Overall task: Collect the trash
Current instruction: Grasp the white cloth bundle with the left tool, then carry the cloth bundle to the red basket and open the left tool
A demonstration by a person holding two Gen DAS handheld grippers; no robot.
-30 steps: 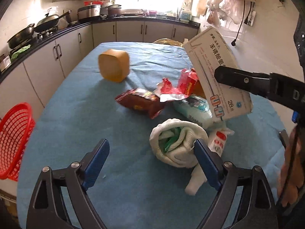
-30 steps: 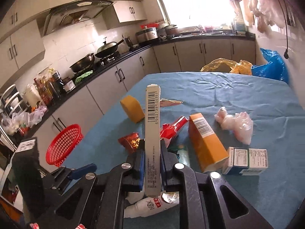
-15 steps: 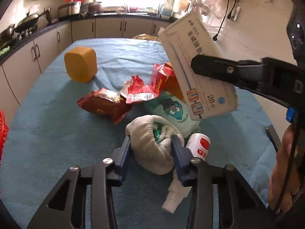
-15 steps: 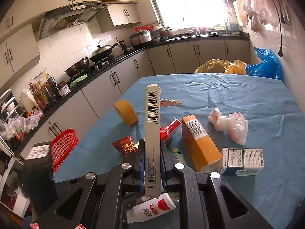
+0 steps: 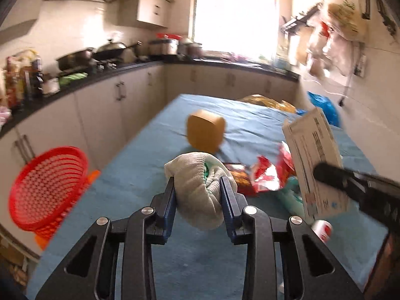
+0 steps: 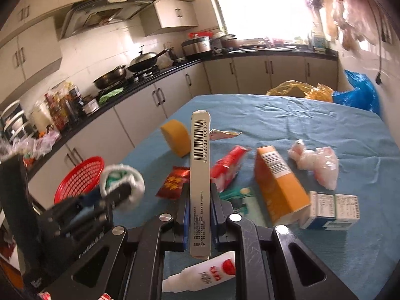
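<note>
left gripper: jaws clamped on a balled-up grey-white knitted cloth with green inside, lifted clear of the table, probably for carrying to the red plastic mesh basket just off the table's left edge. right gripper: jaws clamped on a thin white cardboard box with a barcode, held edge-up, likely bound the same way. below, on the blue cloth-covered table: a white squeeze bottle with red label, red snack wrappers, an orange carton, crumpled tissue, a yellow sponge block. beyond: white cabinets, pans on the stove, a bright window.
</note>
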